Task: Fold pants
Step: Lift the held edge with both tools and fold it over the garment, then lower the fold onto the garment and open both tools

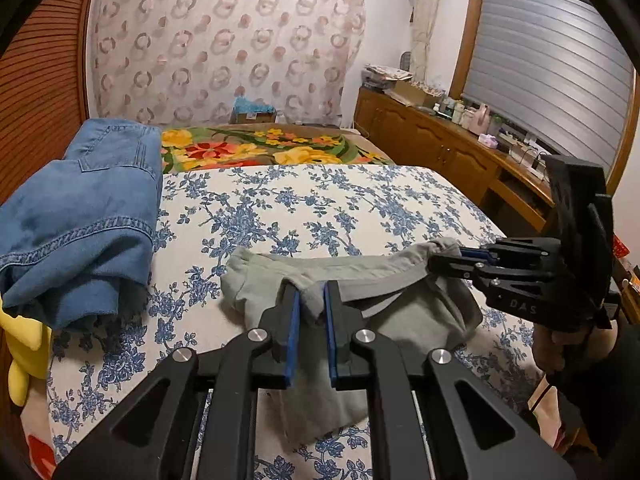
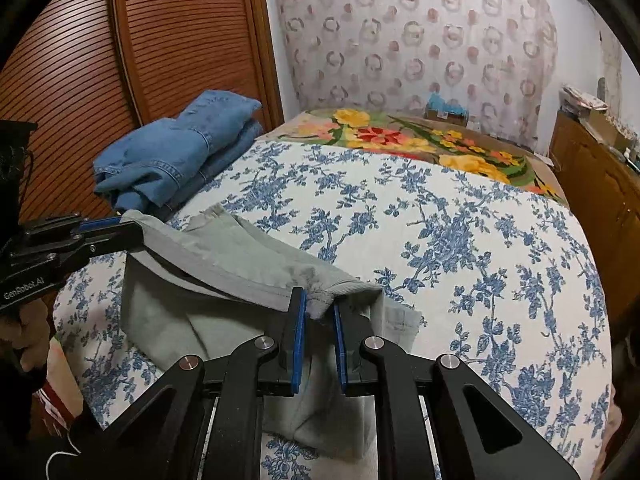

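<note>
Light grey cotton pants (image 1: pixel 360 276) hang just above the near end of the blue-floral white bedspread (image 1: pixel 320 200); left gripper (image 1: pixel 311 304) and right gripper (image 2: pixel 320 308) each pinch the waistband, apart; folded blue denim jeans (image 1: pixel 92 208) lie on its left edge

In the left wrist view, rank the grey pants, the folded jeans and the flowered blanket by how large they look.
1. folded jeans, largest, though nearness to the camera inflates them.
2. grey pants and flowered blanket: too close to rank; the fingers hide part of the pants and the blanket lies far back.
</note>
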Demonstrator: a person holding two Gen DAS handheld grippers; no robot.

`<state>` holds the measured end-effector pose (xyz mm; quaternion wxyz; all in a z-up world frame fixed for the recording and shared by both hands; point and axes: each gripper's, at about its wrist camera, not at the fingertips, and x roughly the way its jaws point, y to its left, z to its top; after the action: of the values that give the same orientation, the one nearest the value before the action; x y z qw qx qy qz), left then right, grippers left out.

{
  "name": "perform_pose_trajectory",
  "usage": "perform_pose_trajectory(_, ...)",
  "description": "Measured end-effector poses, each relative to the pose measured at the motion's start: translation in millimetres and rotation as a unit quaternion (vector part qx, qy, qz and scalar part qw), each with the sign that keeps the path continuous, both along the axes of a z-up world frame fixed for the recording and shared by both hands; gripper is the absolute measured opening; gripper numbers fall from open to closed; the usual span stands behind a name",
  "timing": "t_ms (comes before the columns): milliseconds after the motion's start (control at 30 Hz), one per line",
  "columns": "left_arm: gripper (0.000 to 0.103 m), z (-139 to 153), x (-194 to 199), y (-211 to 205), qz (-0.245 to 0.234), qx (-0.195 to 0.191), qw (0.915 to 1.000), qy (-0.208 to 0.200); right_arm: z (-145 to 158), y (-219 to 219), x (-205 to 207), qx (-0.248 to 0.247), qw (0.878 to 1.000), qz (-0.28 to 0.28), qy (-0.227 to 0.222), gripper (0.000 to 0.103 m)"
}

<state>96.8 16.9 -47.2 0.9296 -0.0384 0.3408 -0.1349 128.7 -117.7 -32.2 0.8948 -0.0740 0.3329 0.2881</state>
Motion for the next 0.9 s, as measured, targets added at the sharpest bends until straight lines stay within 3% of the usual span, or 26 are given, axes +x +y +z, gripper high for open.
perform_pose_trajectory(100,0.012,-0.6,0.2,-0.2,-0.001,0.004,1.0000,0.000,-2.6,1.0,2.7,0.000,1.000,-0.001,0.003,0.013)
perform_pose_trajectory(200,0.020,-0.9,-0.8,0.2,0.001,0.011,0.9999,-0.002,-5.0,3.2,5.5,-0.004,1.000,-0.003,0.002,0.013)
perform_pose_trajectory(267,0.040,-0.6,-2.4,1.9,0.005,0.012,0.9999,-0.005,-6.5,4.9,7.1,-0.008,1.000,-0.005,0.001,0.013)
perform_pose_trajectory(400,0.059,-3.3,-5.6,2.5,-0.003,0.005,1.0000,0.001,-10.0,8.1,11.2,-0.011,1.000,-0.005,0.004,0.013)
perform_pose_trajectory(833,0.060,-34.3,-1.6,4.7,0.010,0.021,0.9985,0.050,-12.3,15.8,24.6,-0.018,1.000,-0.015,-0.007,0.013)
perform_pose_trajectory(900,0.060,-34.5,-3.0,5.7,0.011,0.020,0.9985,0.049,-10.7,15.1,25.0,-0.013,1.000,-0.015,-0.006,0.022)
